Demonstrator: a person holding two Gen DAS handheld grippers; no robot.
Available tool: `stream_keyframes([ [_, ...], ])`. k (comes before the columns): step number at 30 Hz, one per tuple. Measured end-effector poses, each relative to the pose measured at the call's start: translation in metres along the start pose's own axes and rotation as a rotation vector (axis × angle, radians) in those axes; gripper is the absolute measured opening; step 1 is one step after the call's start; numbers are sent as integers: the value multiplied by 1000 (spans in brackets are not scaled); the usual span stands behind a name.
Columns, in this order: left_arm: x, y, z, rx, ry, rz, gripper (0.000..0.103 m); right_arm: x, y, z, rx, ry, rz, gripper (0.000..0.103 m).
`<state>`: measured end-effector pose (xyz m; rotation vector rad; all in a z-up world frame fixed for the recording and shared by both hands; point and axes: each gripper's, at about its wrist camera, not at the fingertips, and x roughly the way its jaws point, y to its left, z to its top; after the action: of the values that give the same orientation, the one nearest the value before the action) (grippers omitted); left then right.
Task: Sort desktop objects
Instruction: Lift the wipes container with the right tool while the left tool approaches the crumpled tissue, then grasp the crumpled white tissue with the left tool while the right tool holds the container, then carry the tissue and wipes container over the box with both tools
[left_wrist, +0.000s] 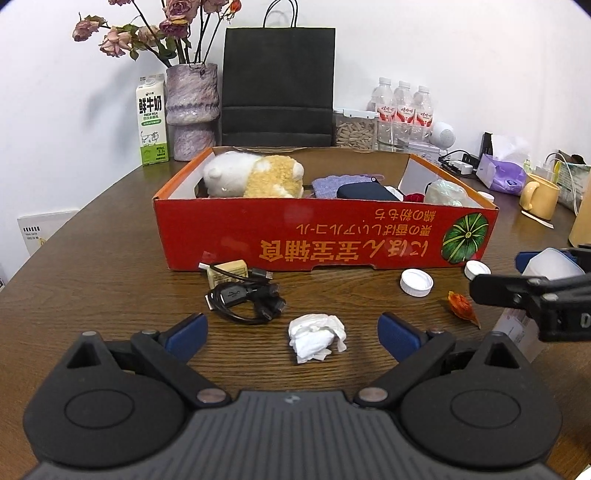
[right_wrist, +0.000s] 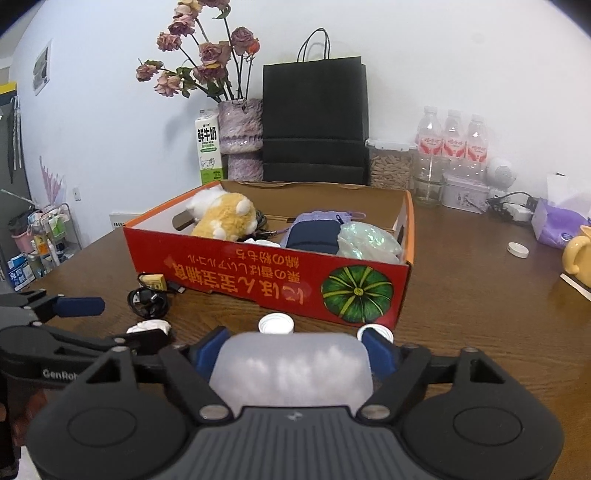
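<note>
While boxed beside: two white caps (left_wrist: 416, 282), three bottles (left_wrist: 402, 101).

Left gripper (left_wrist: 291, 334) jaws wide apart over crumpled tissue (left_wrist: 316, 337) on table (left_wrist: 110, 258); black cable (left_wrist: 245, 299) beside, red box (left_wrist: 325, 232) behind; contact seemingly none.

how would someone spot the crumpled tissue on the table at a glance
Start at the big red cardboard box printed with a green pumpkin, in the middle of the brown wooden table. On the bare wood in front of its long printed side lies the crumpled tissue, right of a coiled black cable. It is the only soft, wadded white lump; the white caps nearby are round and hard.
</note>
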<state>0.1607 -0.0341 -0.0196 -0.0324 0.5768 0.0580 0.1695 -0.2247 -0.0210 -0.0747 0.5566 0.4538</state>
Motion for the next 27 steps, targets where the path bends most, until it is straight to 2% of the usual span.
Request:
stream_keyframes([
  [4,1,-1,-1,-7,-1,-4,94,-7,-1,-12,9,5,-17,81],
  [7,3,-3,-2,-12,6,-17,84,-8,-1,-24,21,27,-28,81],
  [9,4,-5,-3,-10,11,-24,72,-8,-2,-29,29,35,-28,81],
  [11,6,-7,-3,-10,14,-33,64,-7,-3,-33,38,38,-26,81],
  [14,7,-10,-3,-10,14,-46,62,-7,-4,-34,55,30,-19,77],
  [16,8,-11,-4,-6,14,-46,56,-7,-4,-34,58,28,-19,76],
  [20,11,-11,-5,-15,21,-48,28,-7,-4,-34,70,26,0,66],
  [23,11,-11,-7,-6,22,-58,23,-7,-2,-34,63,23,-9,66],
  [27,7,-10,-8,0,8,-63,23,-9,0,-35,67,17,-6,65],
])
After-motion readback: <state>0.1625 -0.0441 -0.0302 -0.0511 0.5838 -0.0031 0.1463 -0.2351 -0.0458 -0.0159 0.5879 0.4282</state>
